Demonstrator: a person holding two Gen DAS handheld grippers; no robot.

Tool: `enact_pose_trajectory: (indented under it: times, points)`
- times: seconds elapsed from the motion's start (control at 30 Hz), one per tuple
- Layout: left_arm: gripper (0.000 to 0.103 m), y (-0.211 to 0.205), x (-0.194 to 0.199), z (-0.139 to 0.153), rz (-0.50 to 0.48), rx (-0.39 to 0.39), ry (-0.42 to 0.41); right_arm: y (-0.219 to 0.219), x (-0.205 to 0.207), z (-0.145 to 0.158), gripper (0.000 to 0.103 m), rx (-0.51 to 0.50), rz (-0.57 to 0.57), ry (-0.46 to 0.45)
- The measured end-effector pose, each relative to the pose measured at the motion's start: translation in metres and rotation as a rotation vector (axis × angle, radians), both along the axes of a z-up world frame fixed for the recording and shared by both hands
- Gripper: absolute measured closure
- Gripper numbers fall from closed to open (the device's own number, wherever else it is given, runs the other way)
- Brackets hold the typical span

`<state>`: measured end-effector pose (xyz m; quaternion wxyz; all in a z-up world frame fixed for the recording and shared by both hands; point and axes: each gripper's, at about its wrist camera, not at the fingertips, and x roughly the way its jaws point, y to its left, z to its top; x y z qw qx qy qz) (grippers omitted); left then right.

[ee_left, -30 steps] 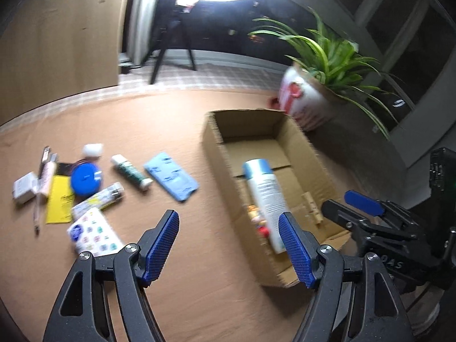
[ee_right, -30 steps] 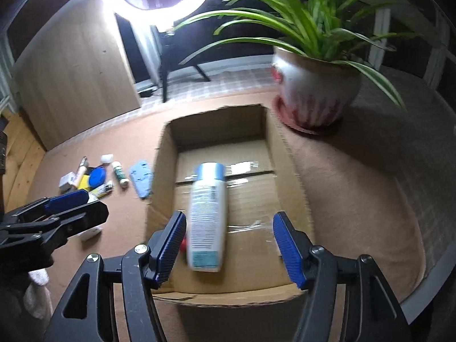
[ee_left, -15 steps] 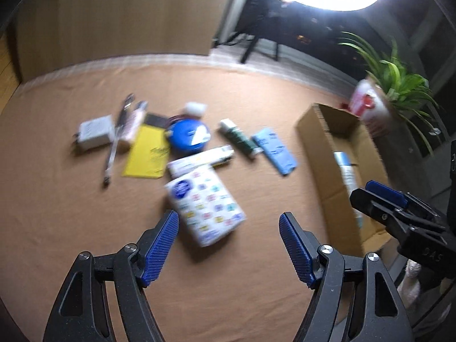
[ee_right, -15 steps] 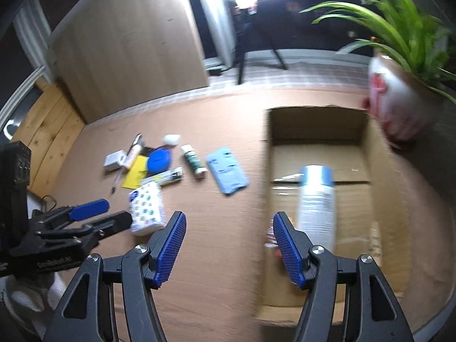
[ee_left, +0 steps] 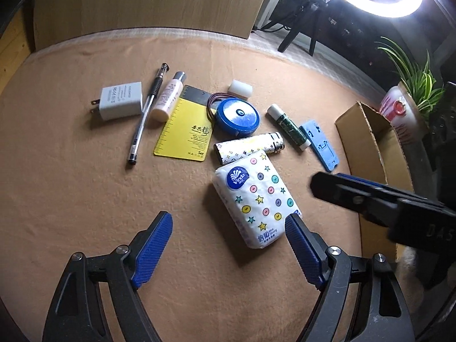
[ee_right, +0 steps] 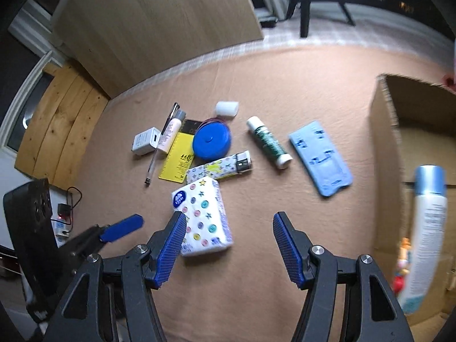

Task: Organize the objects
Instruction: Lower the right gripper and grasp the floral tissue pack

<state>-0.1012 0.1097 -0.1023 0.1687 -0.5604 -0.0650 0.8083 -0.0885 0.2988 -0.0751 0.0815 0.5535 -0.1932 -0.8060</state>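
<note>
Far ahead and to the left of the left gripper (ee_left: 228, 245), a white charger (ee_left: 121, 100) lies on the tan cloth (ee_left: 71, 199), with a pen (ee_left: 148, 114) just to its right and a small pink bottle (ee_left: 168, 97) touching the pen's far side. Next comes a yellow ruler card (ee_left: 185, 134), then a blue tape measure (ee_left: 238, 116) overlapping its far right corner, with a white eraser (ee_left: 240, 88) beyond. Straight ahead of this claw, whose jaws stand wide apart holding nothing, a patterned lighter (ee_left: 248, 149) lies just beyond the tissue pack (ee_left: 256, 196), whose near end sits between the blue pads, closer to the right one. Further right are a glue stick (ee_left: 289, 128), a blue phone stand (ee_left: 320, 145) and the cardboard box (ee_left: 370, 142). The right gripper (ee_right: 226, 252) is also spread open and empty, the tissue pack just ahead of its left pad, and a white spray can (ee_right: 424, 233) lies in the box off to its right.
</note>
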Motion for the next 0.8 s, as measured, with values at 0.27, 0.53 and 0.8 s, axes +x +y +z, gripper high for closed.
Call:
enact_pose_trajectory:
  times: [0.27,0.53,0.8]
  points:
    - [0.020,0.006,-0.005,-0.007,-0.026,0.043,-0.022,-0.017,-0.015,-0.017,0.052,-0.033,0.039,-0.056]
    - [0.032,0.013,-0.006,-0.011,-0.055,0.077,-0.035,-0.019,-0.016,-0.028,0.064,-0.058,0.050,-0.096]
    - [0.050,0.021,-0.002,-0.014,-0.098,0.078,-0.043,-0.028,-0.014,-0.030,0.074,-0.065,0.078,-0.104]
